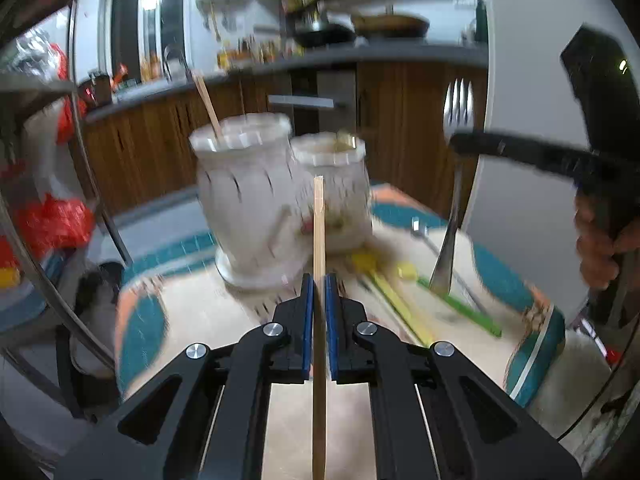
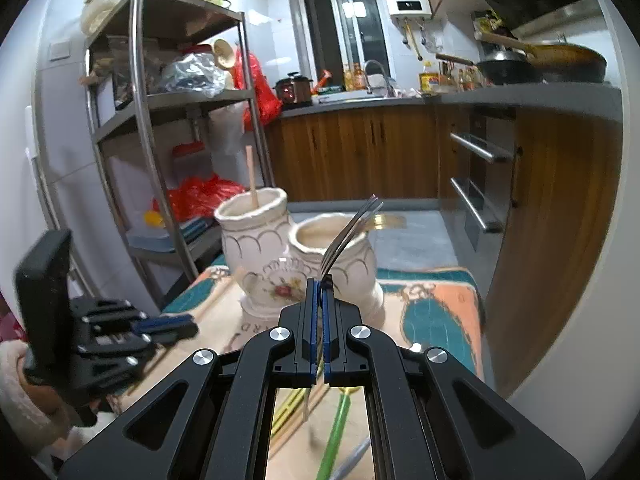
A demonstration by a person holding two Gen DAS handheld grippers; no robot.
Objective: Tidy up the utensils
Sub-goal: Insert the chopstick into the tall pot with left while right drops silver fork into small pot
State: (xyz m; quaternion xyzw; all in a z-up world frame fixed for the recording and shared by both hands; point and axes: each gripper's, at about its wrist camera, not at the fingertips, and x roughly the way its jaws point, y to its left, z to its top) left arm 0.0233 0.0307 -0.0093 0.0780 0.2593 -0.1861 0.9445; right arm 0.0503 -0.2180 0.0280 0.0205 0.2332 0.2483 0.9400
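Chopstick [image 1: 319, 240] between left hand-held gripper [image 1: 319, 284] fingers

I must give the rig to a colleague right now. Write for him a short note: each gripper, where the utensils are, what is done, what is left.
Left gripper: shut on a wooden chopstick, held upright in front of the jars.
Right gripper: shut on a metal fork, tines up, near the shorter jar.
Done: one chopstick stands in the taller jar.
Left: put in the held chopstick and fork, then the yellow utensil and the green utensil, both lying on the table mat.
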